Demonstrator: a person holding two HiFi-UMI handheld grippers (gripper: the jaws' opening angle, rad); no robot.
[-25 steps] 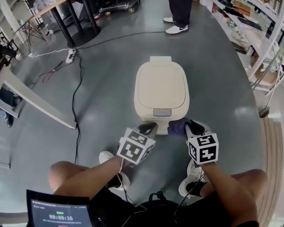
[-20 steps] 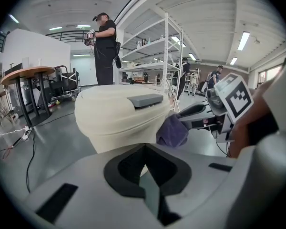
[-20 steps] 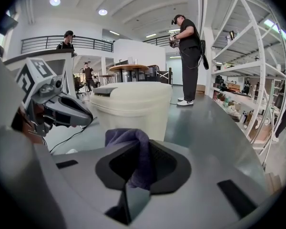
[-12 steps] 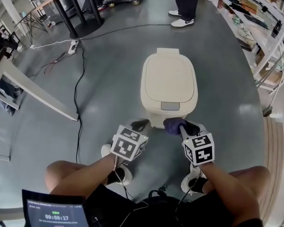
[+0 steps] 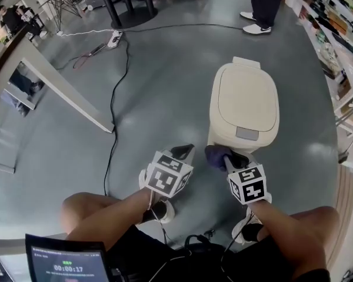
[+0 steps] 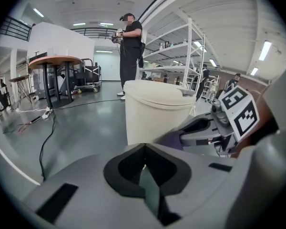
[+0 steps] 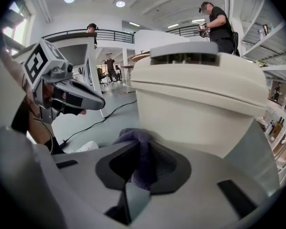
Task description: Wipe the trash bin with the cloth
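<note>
While left gripper (image 5: 184, 152) fingers sit together, right gripper (image 5: 229, 159) clamps cloth (image 5: 214, 155) pointing toward upright trash bin (image 5: 247, 101).

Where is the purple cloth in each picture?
Head view: the cloth is low and right of centre, at the right gripper's tip, just before the trash bin.
Left gripper view: cloth right of centre, low beside the bin.
Right gripper view: cloth bottom centre, pinched between the fingers.
Shared landmark: the cream trash bin.
</note>
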